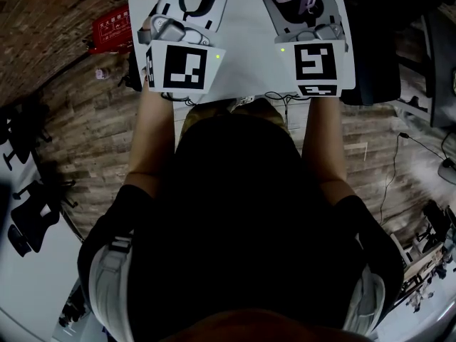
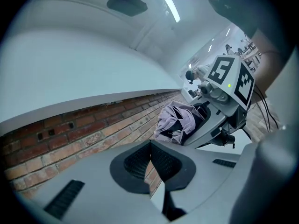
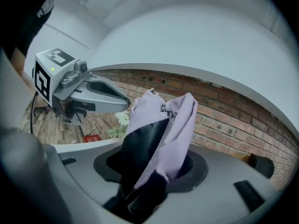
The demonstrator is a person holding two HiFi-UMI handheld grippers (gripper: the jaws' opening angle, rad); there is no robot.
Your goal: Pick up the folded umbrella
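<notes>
**Q:** Where is the folded umbrella?

**A:** The folded umbrella (image 3: 163,134) sits in your right gripper (image 3: 154,169). Lilac cloth, with black lining showing on one side. The bundle stands up out of the jaws and leans slightly right in the right gripper view. The jaws are partly closed and press on it from both sides. Its lower end is hidden down between them.

**Q:** And your other hand?

**A:** Your left gripper (image 2: 150,146) has its jaws together at the tips, with nothing between them. It is beside the right one but apart from it, and does not touch the umbrella.

**Q:** Surroundings?

**A:** In the head view both grippers are over the white table (image 1: 242,48), with the umbrella toward its far edge. A brick wall (image 3: 224,106) stands behind the umbrella. The plank floor (image 1: 85,120) shows on either side of the table. A red item (image 1: 112,27) lies on the floor near the table's left edge, too small to identify.
</notes>
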